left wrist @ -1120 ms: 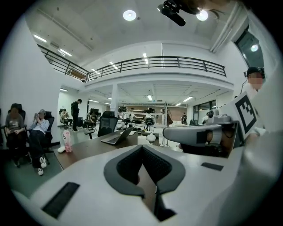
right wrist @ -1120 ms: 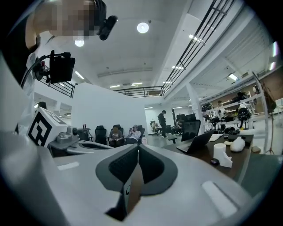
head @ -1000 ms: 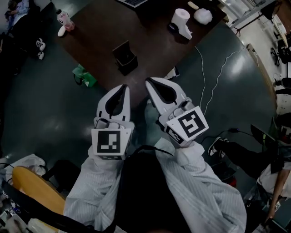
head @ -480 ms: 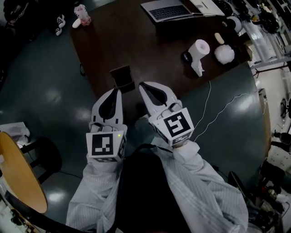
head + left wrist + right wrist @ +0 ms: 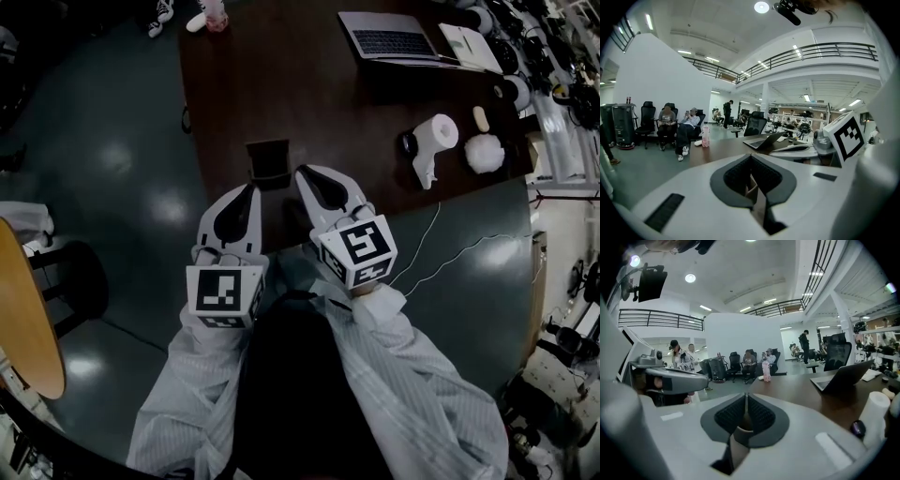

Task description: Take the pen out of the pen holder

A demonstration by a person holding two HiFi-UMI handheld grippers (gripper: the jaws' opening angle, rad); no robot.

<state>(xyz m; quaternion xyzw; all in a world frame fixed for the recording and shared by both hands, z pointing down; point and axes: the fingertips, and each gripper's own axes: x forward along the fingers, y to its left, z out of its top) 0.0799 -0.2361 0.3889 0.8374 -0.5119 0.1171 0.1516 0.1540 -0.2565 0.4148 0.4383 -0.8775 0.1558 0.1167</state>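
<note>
Left gripper (image 5: 250,187) near upright pen holder (image 5: 268,159)

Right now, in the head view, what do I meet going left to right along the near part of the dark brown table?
black square pen holder → white roll of paper → white fluffy ball

Dark table (image 5: 300,94) — black pen holder (image 5: 267,161) near its edge, open laptop (image 5: 389,42), white paper roll (image 5: 438,133), mouse (image 5: 408,143)
</note>
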